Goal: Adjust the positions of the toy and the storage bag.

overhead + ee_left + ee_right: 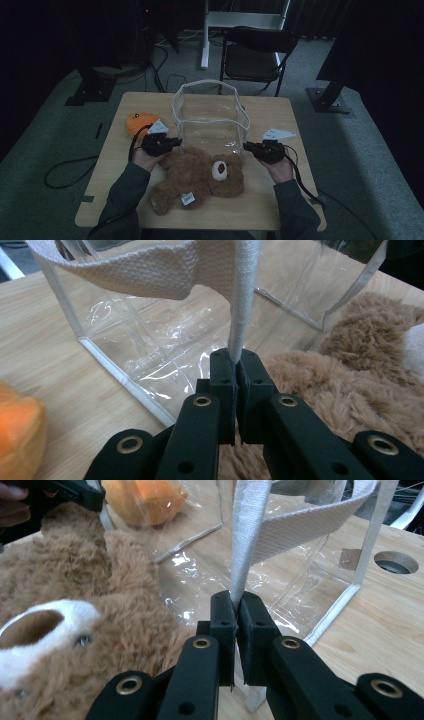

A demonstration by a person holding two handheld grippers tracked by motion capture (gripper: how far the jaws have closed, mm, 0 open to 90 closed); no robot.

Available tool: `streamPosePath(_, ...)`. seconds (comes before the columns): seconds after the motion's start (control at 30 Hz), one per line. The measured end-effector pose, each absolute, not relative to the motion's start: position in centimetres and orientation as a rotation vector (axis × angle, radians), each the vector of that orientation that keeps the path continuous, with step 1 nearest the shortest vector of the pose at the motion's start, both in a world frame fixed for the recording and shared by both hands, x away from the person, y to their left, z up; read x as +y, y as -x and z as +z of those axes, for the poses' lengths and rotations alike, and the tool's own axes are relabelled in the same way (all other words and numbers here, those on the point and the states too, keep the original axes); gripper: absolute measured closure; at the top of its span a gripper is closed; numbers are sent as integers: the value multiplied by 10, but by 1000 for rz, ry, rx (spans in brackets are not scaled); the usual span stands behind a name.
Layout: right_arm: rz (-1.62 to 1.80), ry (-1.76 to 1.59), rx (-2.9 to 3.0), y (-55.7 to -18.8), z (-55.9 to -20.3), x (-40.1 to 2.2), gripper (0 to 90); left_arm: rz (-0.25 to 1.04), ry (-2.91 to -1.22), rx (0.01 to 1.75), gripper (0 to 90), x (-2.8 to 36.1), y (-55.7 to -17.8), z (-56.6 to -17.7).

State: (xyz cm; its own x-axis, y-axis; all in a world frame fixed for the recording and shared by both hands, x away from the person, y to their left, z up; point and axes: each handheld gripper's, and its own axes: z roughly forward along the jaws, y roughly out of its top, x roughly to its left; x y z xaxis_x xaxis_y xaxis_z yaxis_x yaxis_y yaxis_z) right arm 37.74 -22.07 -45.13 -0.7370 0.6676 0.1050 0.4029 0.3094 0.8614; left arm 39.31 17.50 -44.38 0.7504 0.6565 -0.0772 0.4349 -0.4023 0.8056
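A clear plastic bag [210, 112] with white webbing trim stands open at mid-table. In front of it a brown teddy bear [200, 177] lies on its back. My left gripper [176, 141] is at the bag's near left corner, and the left gripper view has it [236, 360] shut on a white strap [245, 300] of the bag [150, 340]. My right gripper [246, 146] is at the near right corner; the right gripper view has it [237, 602] shut on the other white strap [247, 535]. The bear [100, 620] lies between the two grippers.
An orange plush toy [140, 122] lies on the wooden table [280, 200] left of the bag. The tabletop has a round hole [395, 562] near the bag's right side. A black folding chair [255, 52] stands beyond the far edge.
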Motion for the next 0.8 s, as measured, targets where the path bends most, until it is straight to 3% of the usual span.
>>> streamPosePath(0.6, 1348, -902, 2339, -340, -446, -236, 843, 282, -2095, 750, 870, 156, -379, -443)
streamPosePath(0.8, 1356, -923, 2328, -343, -451, -241, 744, 278, -2084, 739, 803, 159, -379, -442)
